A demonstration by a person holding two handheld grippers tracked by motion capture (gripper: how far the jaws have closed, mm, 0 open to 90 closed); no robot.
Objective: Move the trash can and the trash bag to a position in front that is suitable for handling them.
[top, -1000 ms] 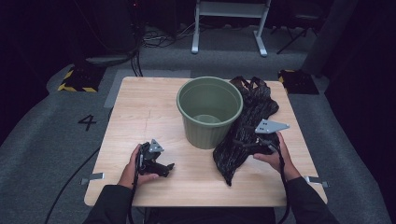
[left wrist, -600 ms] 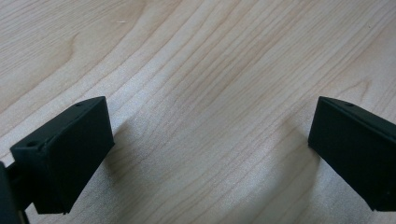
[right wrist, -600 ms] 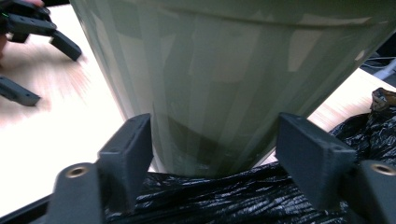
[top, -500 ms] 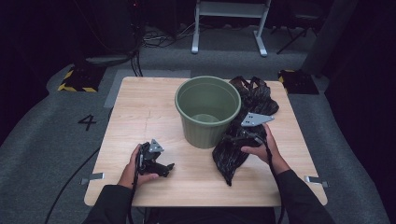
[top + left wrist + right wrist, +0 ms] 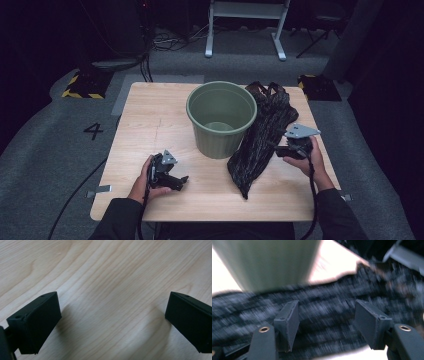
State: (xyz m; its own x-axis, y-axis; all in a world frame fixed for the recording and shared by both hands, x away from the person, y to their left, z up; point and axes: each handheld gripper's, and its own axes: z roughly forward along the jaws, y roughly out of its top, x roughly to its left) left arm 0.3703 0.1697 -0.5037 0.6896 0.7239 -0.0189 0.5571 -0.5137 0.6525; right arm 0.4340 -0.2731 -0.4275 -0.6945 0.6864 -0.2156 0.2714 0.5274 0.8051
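1. Black plastic bag (image 5: 262, 137) lies crumpled on the table (image 5: 150, 120), stretched from the far right corner toward the near edge, its long side touching the right flank of the green bin (image 5: 221, 119). The bin stands upright and looks empty.
2. Right gripper (image 5: 280, 148) sits at the bag's right side, jaws parted, having just been closing. In the right gripper view the bag (image 5: 324, 312) lies in the gap, pads not yet pressing on it. Nothing grasped so far.
3. Risk: thin, slack film. A bite on a single fold may slip out, or lift one layer and leave the rest dragging on the table.
4. Risk: the bag leans on the bin. A pull toward the person could drag the film along the bin wall and tip or shove the light bin.
5. Left gripper (image 5: 181, 181) rests near the front left, well apart from the bin; its view shows jaws wide over bare wood, holding nothing. With nothing steadying the bin, any tug goes unchecked.
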